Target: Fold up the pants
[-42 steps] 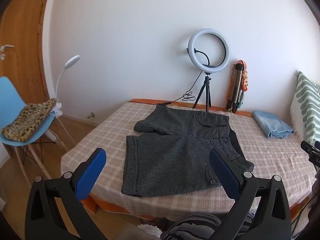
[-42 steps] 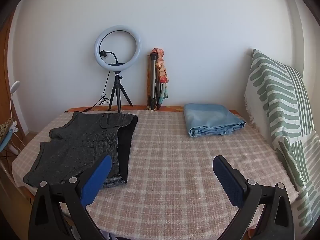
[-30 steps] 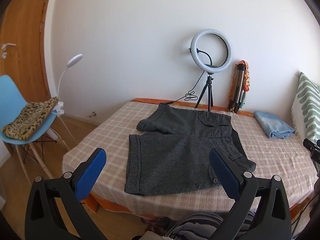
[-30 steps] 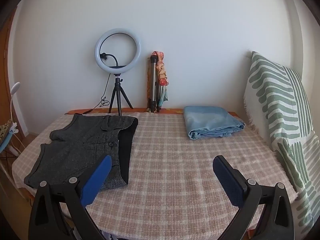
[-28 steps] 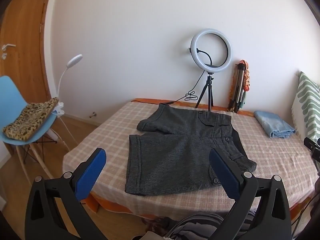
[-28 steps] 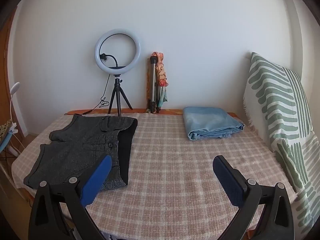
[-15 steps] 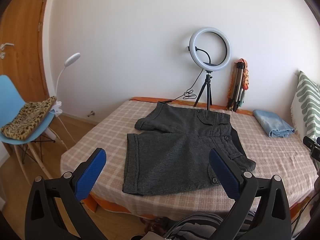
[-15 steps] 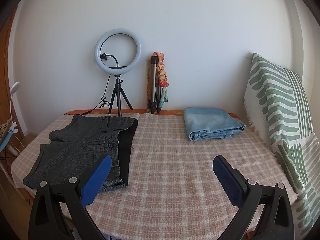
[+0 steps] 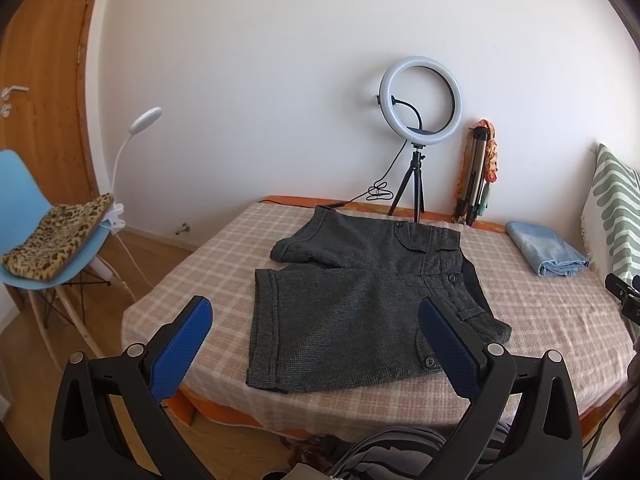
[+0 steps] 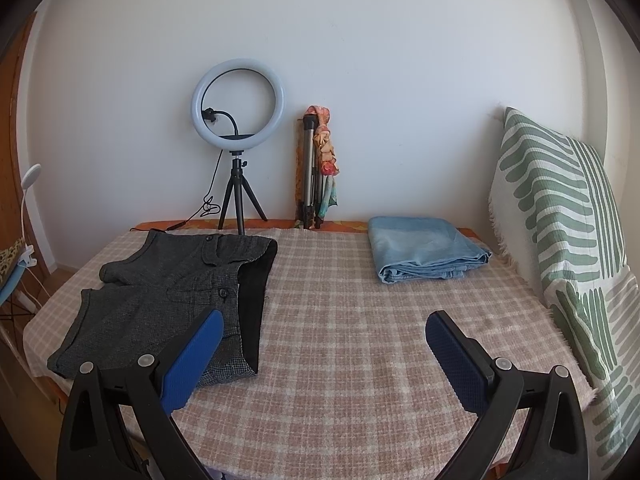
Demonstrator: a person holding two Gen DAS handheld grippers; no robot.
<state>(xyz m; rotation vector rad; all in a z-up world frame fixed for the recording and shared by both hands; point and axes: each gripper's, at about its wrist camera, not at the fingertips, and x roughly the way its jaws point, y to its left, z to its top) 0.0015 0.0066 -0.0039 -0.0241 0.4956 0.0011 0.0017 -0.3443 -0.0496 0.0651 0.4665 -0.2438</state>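
Your left gripper hangs spread and empty before the dark grey woven shorts – laid flat on the checked pink bedspread, ready for folding – while your right gripper, likewise unclenched, faces bare cloth beside them.

Shorts flat on bed, left half, waist toward right. Folded cloth at far right of bed, well apart. Ring light and tripod behind, against wall. Pillow right. Chair left of bed.

Left tool jaws wide apart, holding nothing; right tool likewise, level.
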